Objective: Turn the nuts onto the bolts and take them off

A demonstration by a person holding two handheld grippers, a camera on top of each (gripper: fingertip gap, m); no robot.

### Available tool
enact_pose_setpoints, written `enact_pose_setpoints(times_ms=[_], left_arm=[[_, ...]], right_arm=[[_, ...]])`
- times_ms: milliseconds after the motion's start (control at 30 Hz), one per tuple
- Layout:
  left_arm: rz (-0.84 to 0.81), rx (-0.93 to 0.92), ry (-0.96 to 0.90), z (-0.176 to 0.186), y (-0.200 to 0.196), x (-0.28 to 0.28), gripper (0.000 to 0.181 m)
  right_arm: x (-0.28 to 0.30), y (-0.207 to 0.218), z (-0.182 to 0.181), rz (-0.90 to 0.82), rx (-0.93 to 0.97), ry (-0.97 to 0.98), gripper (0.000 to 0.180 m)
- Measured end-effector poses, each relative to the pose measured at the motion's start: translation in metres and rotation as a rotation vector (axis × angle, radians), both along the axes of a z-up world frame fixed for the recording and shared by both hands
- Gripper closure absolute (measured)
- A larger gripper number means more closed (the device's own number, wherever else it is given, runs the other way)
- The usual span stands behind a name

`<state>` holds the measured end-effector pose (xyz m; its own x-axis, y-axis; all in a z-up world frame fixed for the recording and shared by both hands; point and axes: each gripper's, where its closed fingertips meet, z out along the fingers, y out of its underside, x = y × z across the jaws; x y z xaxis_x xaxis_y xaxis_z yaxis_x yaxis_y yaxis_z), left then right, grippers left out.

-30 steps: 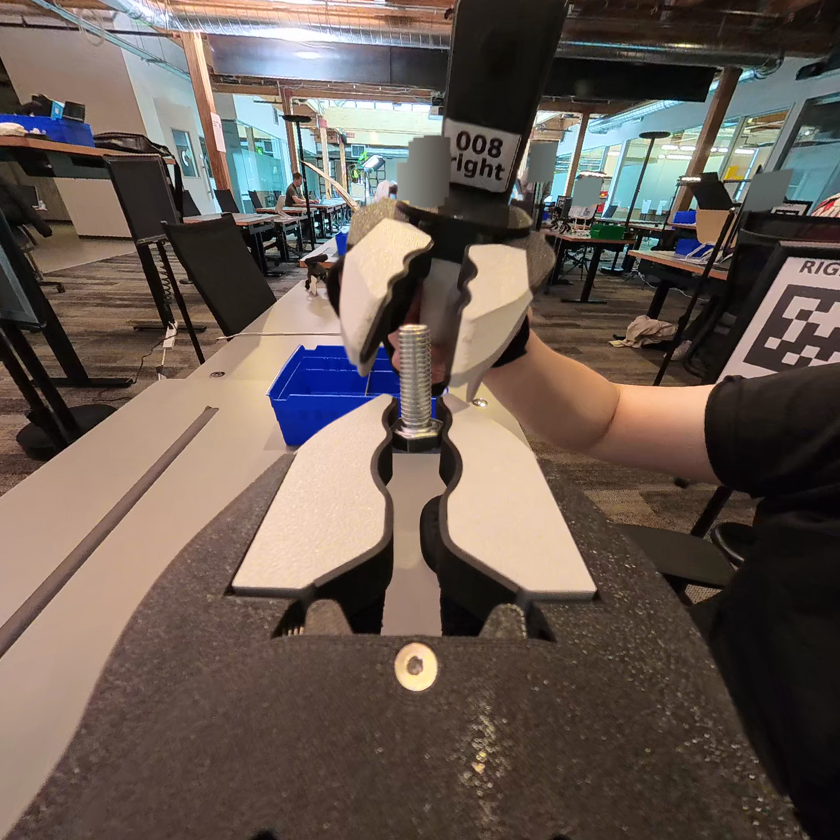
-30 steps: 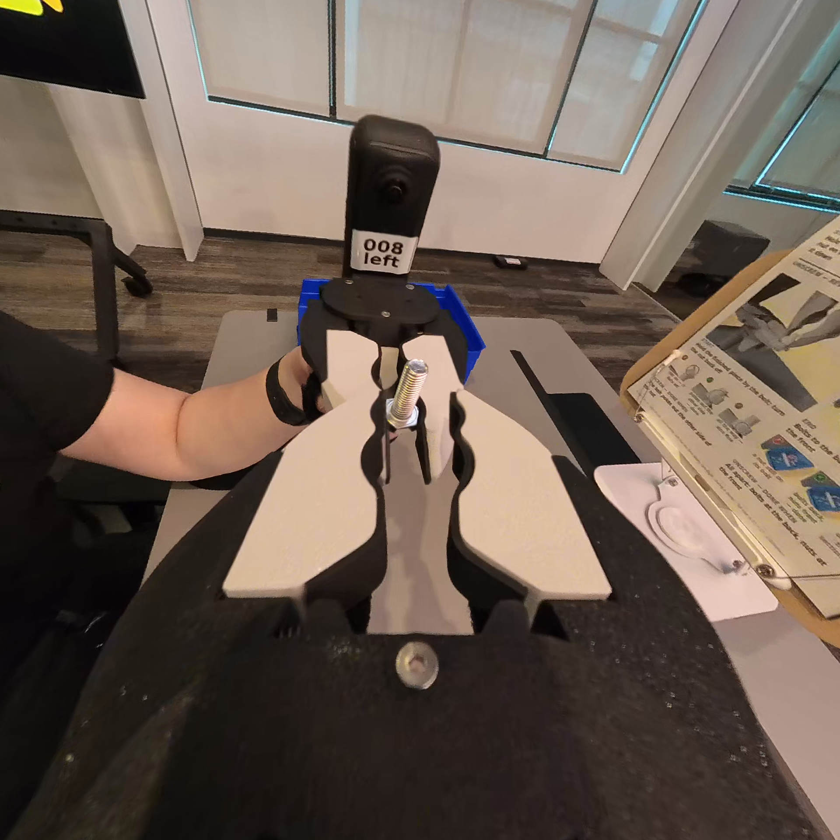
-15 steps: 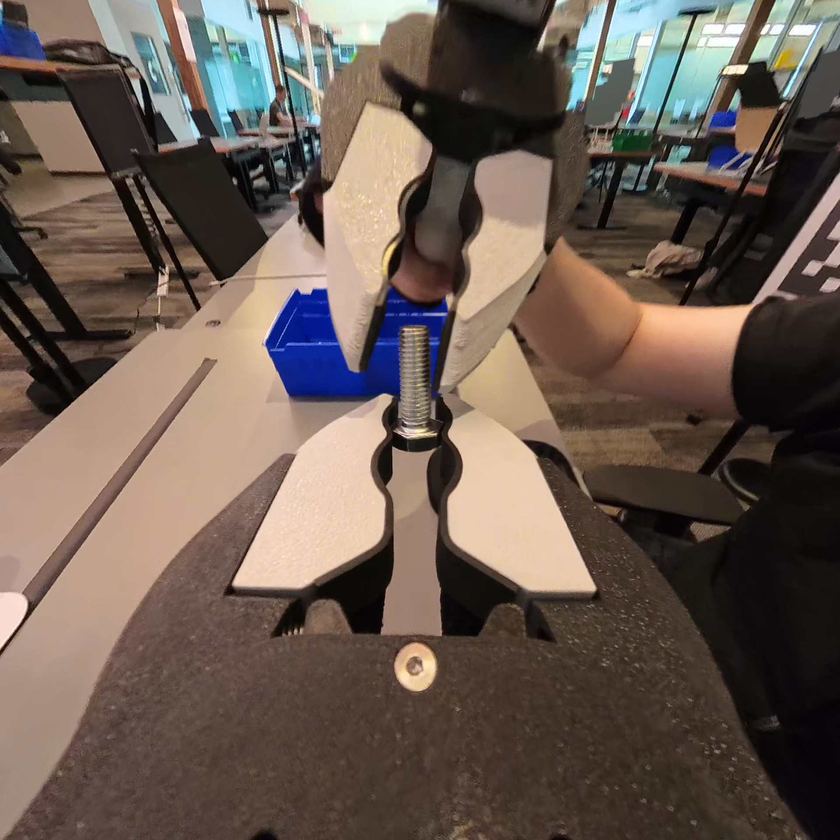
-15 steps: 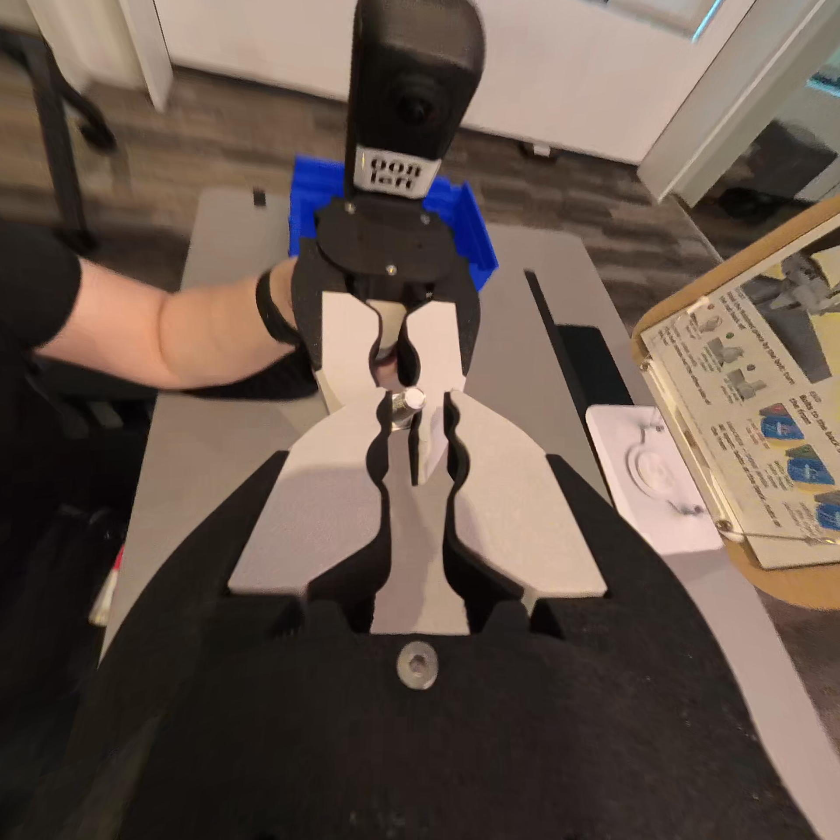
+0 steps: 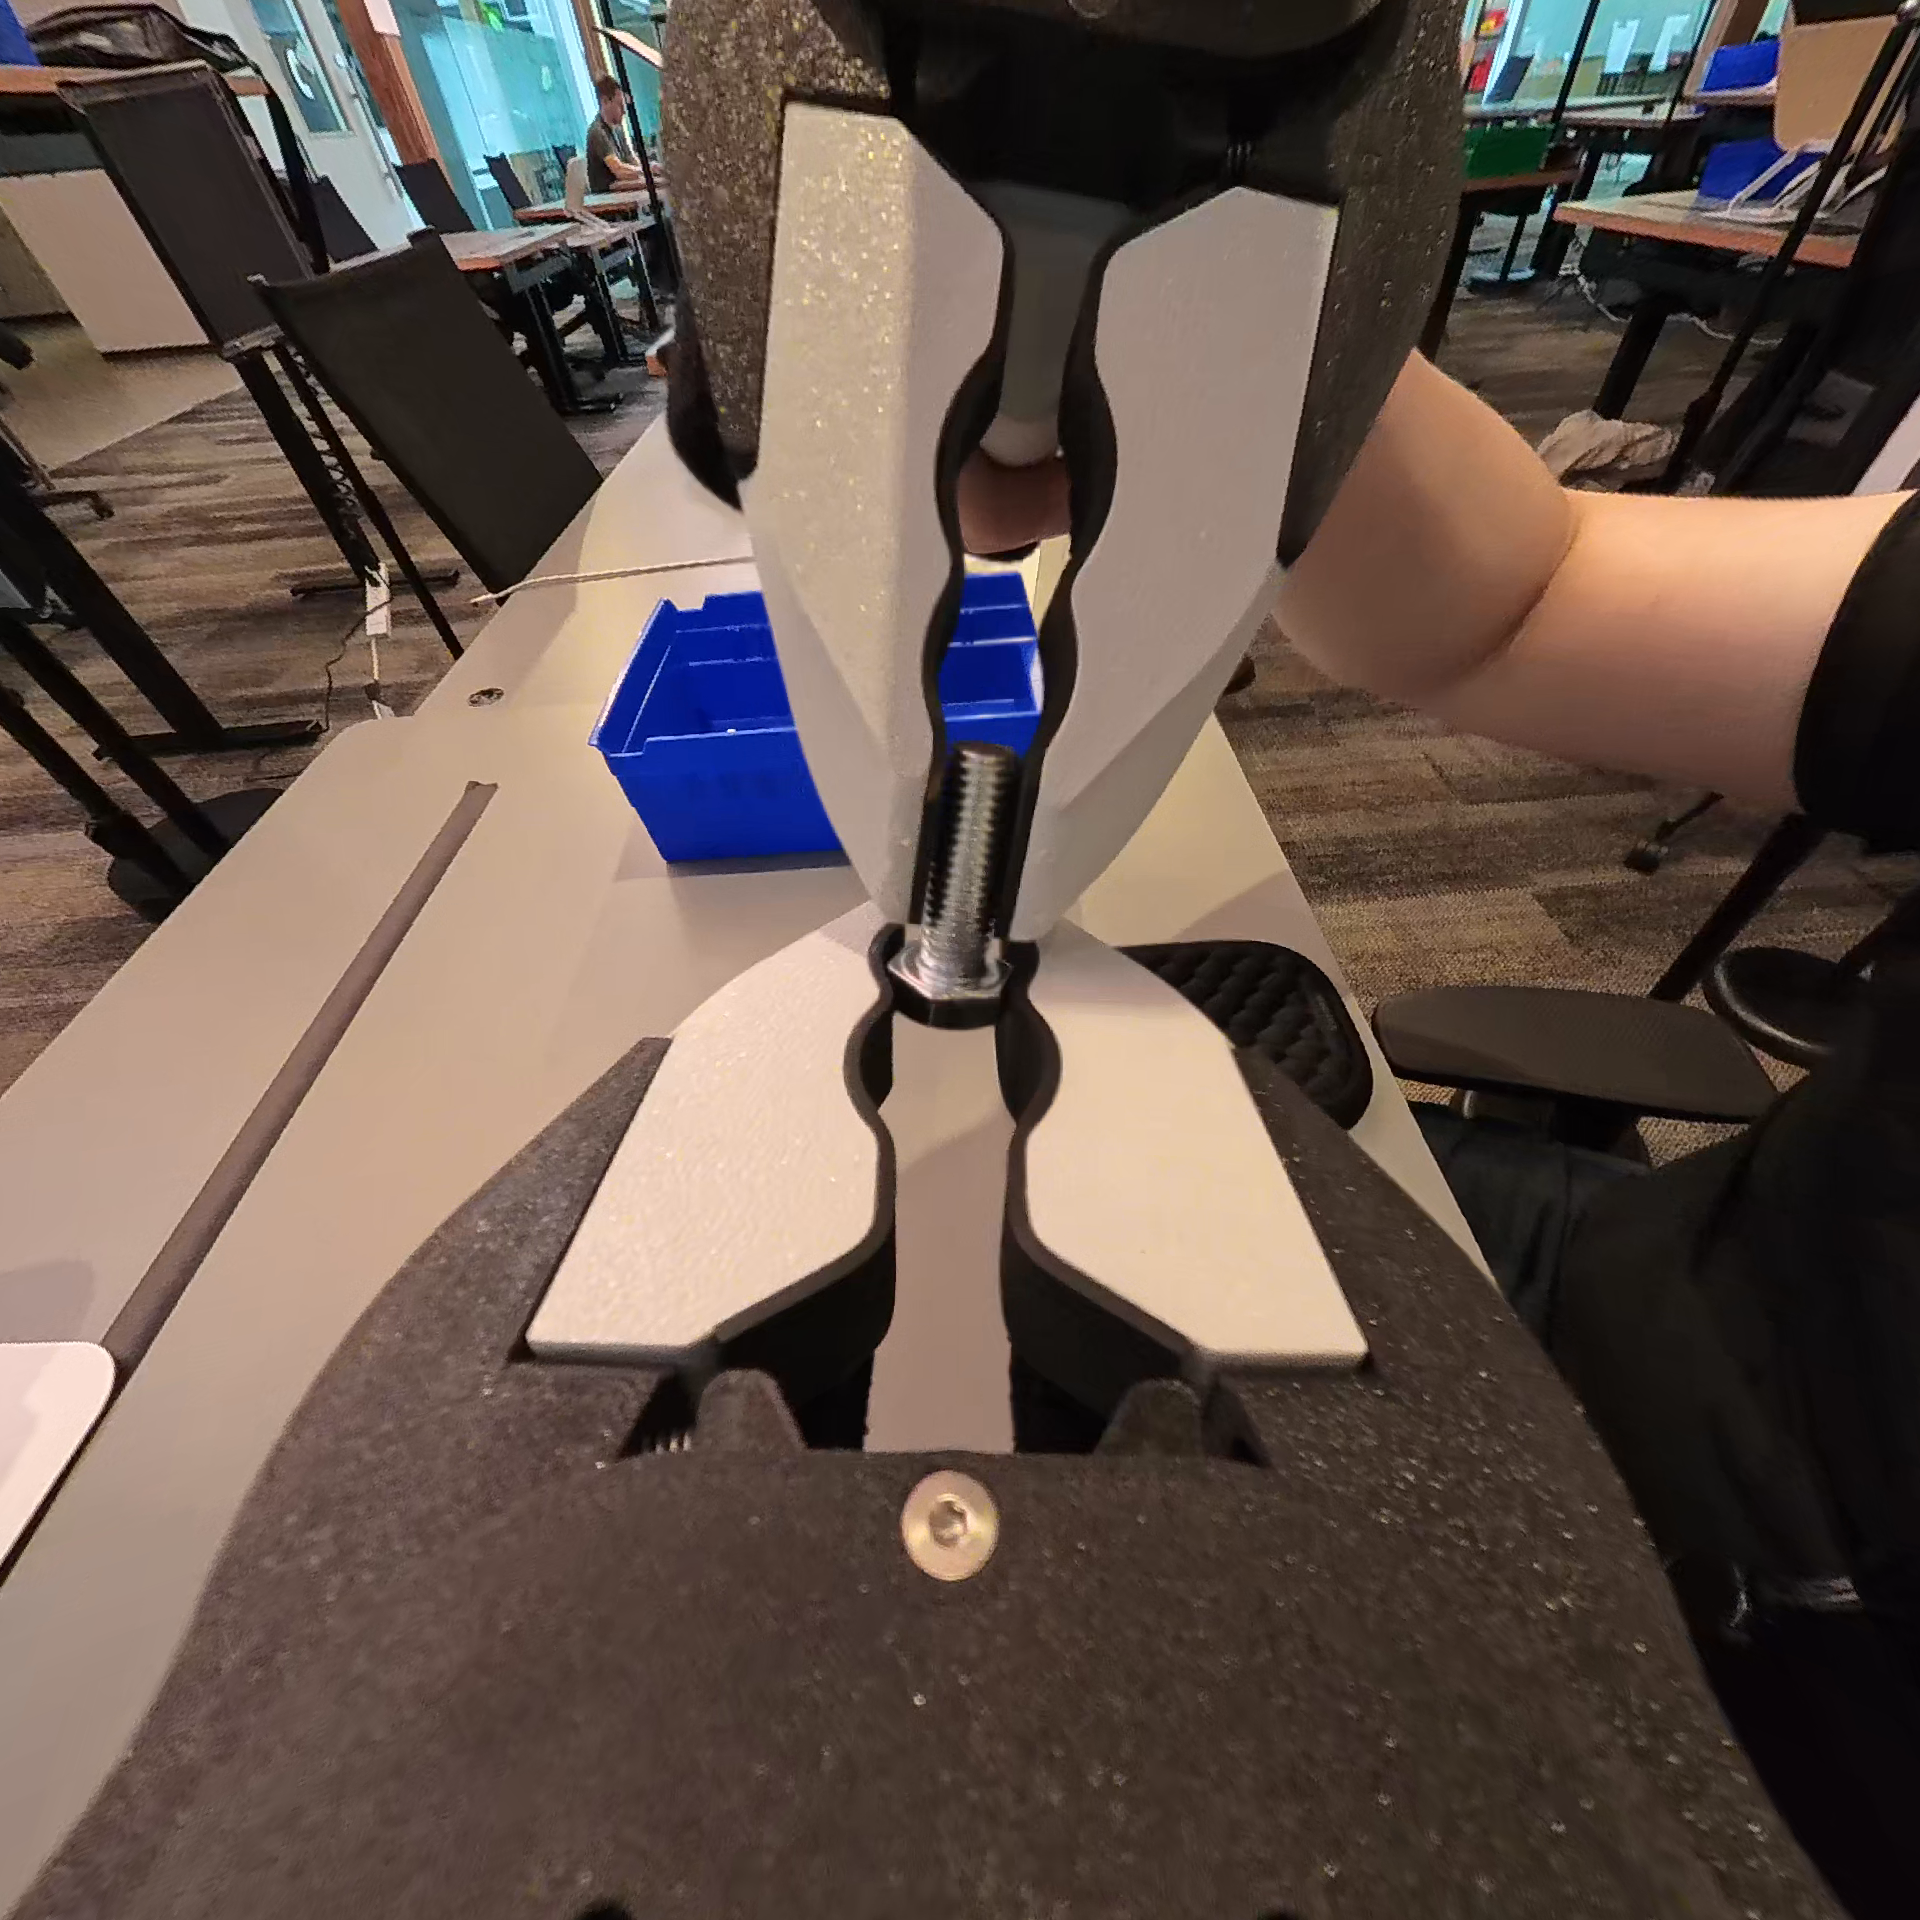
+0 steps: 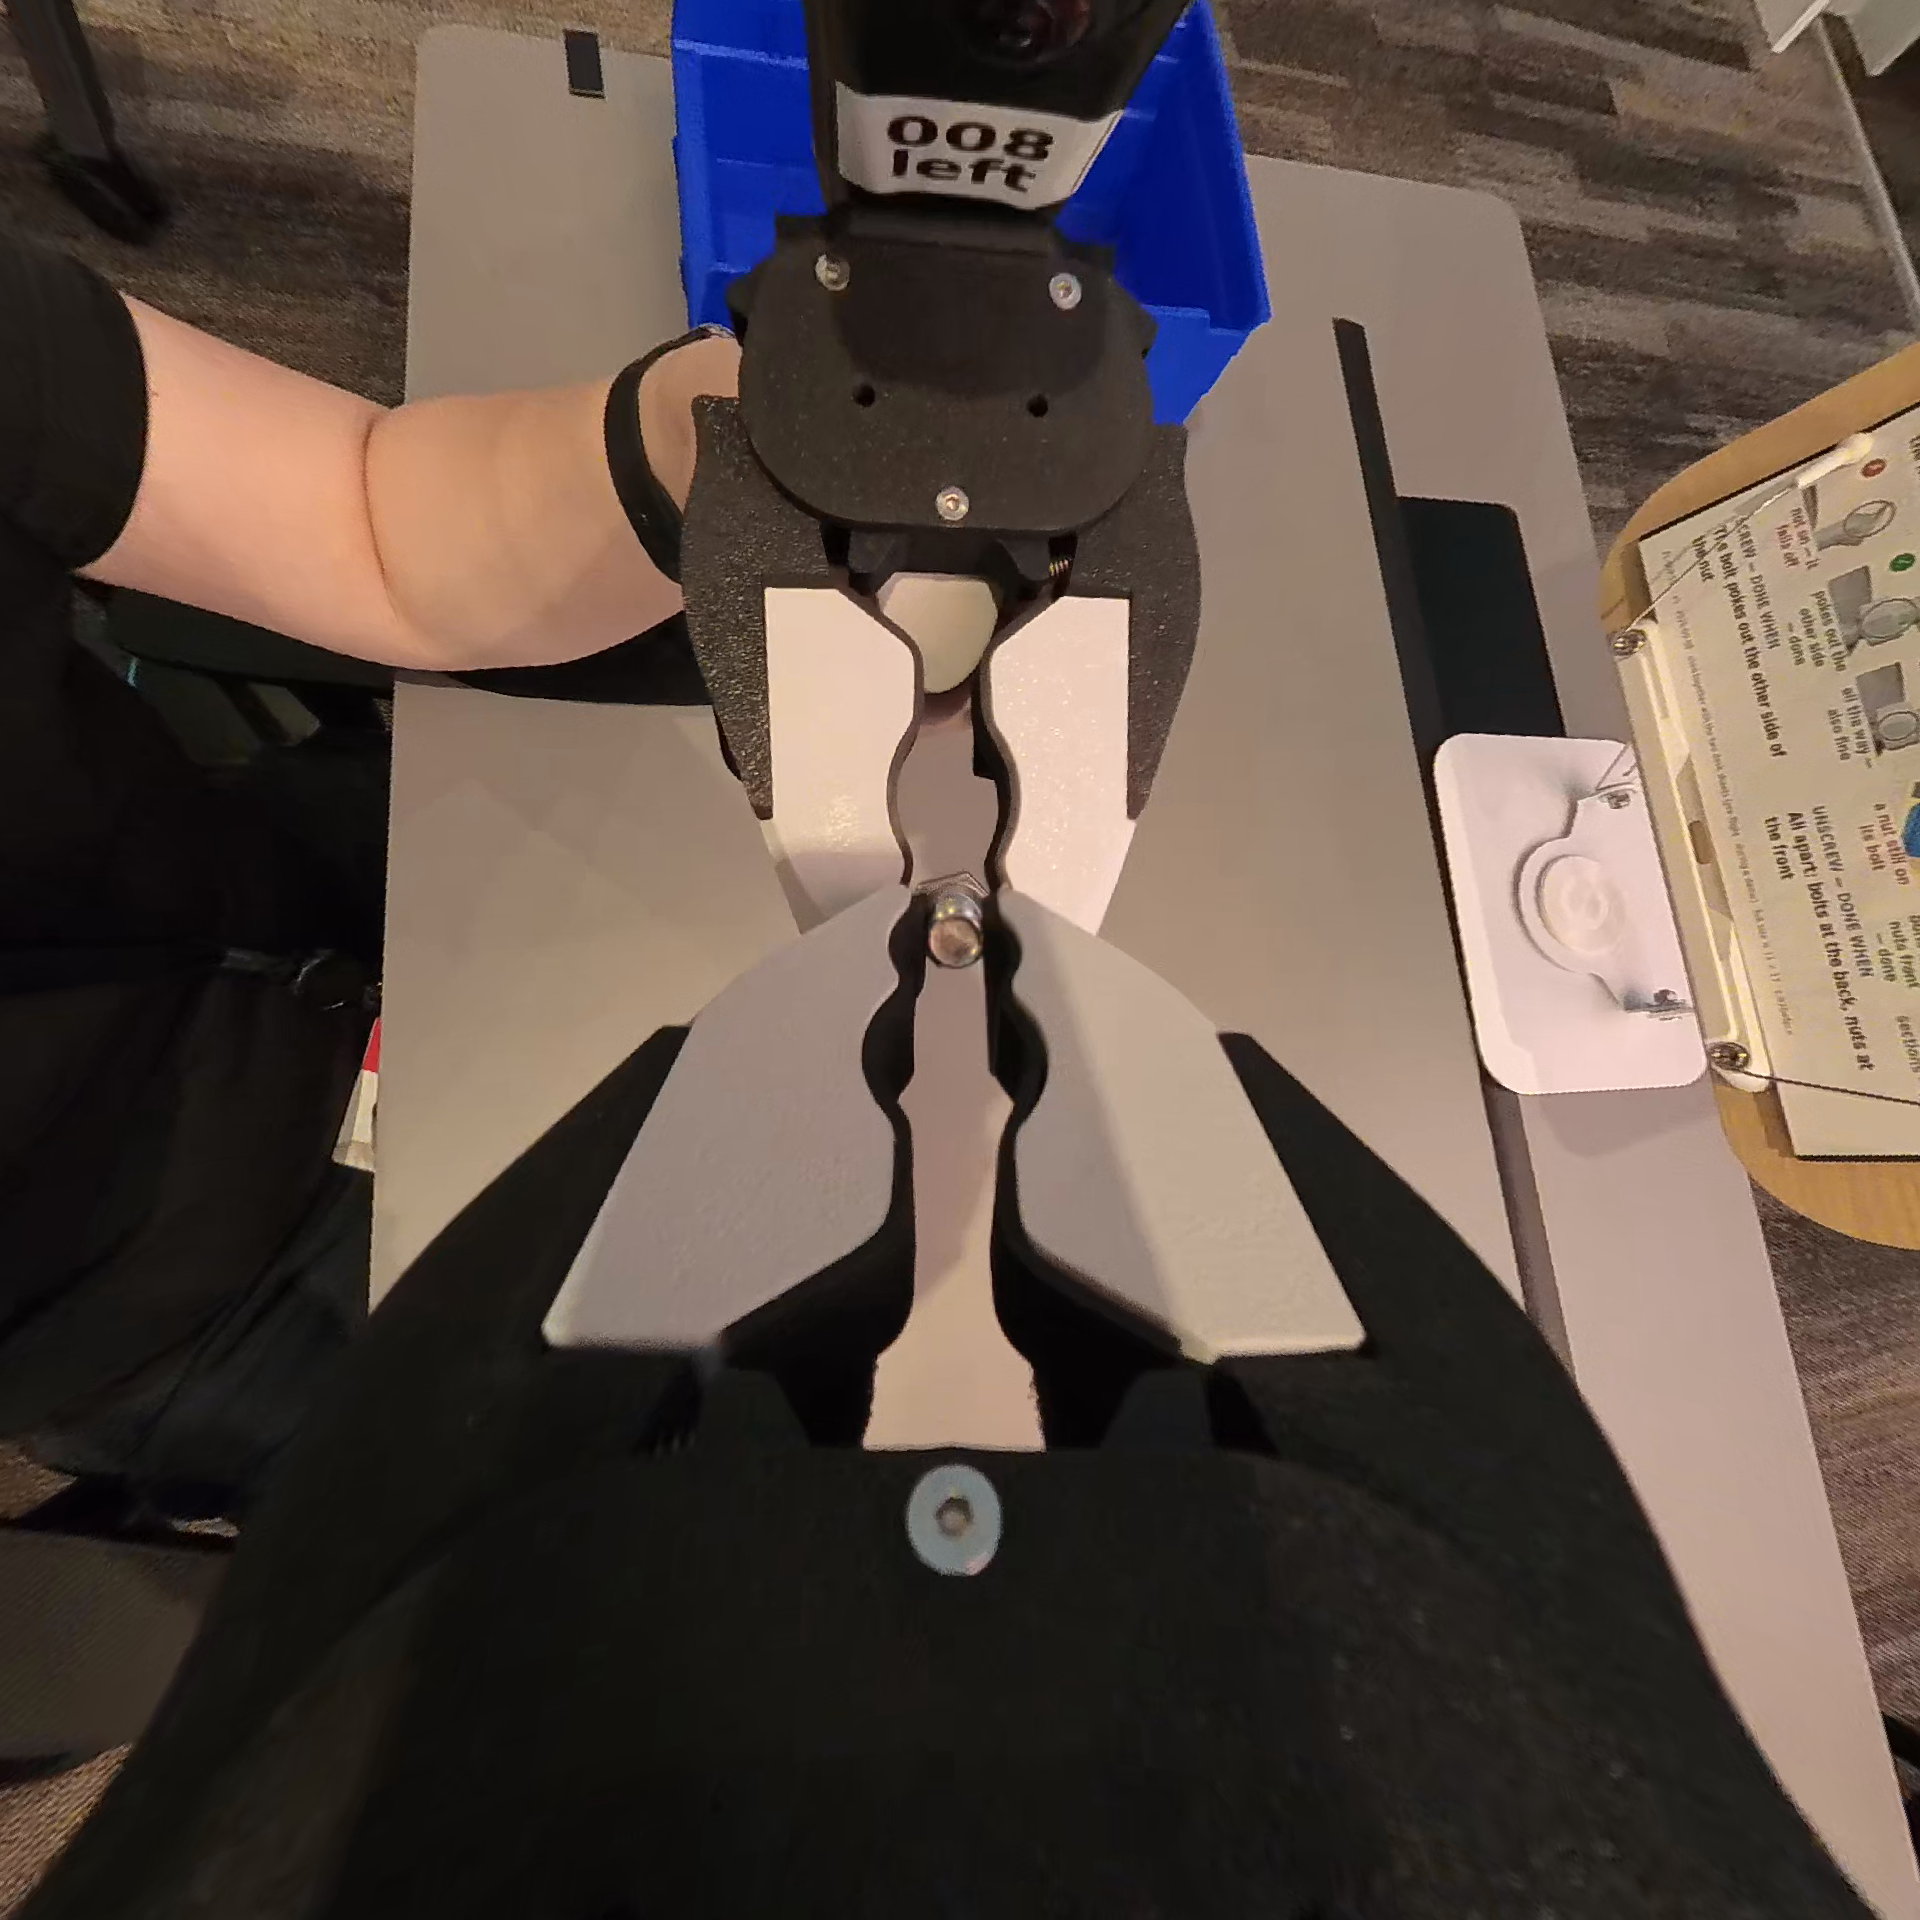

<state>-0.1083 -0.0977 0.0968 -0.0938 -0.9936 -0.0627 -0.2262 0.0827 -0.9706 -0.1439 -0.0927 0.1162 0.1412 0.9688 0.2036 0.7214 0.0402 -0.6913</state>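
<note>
Your left claw [image 5: 951, 971] is clamped on the hex part at the base of the bolt [image 5: 964, 842], which stands upright above the bench [image 5: 312, 935] with its threaded shank pointing up. Whether that hex is the bolt's head or a nut I cannot tell from these views.

Your right claw [image 6: 951, 940], a second ago above and behind the bolt tip, has come down over it: its two fingers [image 5: 852, 582] now straddle the shank almost to the left claw's tips, parted, with a narrow gap showing on each side of the thread. It grips nothing. In the right wrist view the bolt's end face [image 6: 954, 943] sits centred in the gap.

Judgement: the approach is finished and the step in hand is the pinch; only after closing can turning begin. Risk: the two claws' tips are nearly touching, leaving little room to rotate.

Farther off, the blue bin [image 5: 717, 758] rests on the bench behind the bolt; an instruction board [image 6: 1787, 790] lies to the right
</note>
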Motion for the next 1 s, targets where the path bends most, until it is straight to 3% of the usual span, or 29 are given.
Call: enact_pose_setpoints(times_ms=[133,300,367,467,600,700,833,1000], left_arm=[[0.027,-0.012,0.024,-0.005,0.005,0.000,0.139],[0.077,-0.040,0.062,-0.016,0.019,0.001,0.138],[0.103,-0.057,0.075,-0.020,0.027,-0.002,0.141],[0.100,-0.096,0.044,-0.015,0.029,-0.004,0.144],[0.093,-0.091,0.027,-0.010,0.028,-0.006,0.145],[0.095,-0.073,0.035,-0.010,0.026,-0.006,0.145],[0.088,-0.076,0.033,-0.010,0.024,-0.004,0.145],[0.036,-0.089,0.024,-0.010,0.015,0.002,0.145]], right_arm=[[0.008,0.006,0.007,-0.032,0.027,0.000,0.170],[0.042,0.020,0.027,-0.122,0.076,0.014,0.170],[0.083,0.039,0.032,-0.227,0.105,-0.008,0.170],[0.186,0.086,0.023,-0.536,0.091,-0.058,0.170],[0.340,0.130,-0.036,-0.996,-0.082,-0.082,0.170],[0.417,0.131,-0.101,-1.204,-0.226,-0.139,0.170],[0.470,0.131,-0.168,-1.377,-0.363,-0.162,0.169],[0.501,0.135,-0.215,-1.506,-0.457,-0.174,0.170]])
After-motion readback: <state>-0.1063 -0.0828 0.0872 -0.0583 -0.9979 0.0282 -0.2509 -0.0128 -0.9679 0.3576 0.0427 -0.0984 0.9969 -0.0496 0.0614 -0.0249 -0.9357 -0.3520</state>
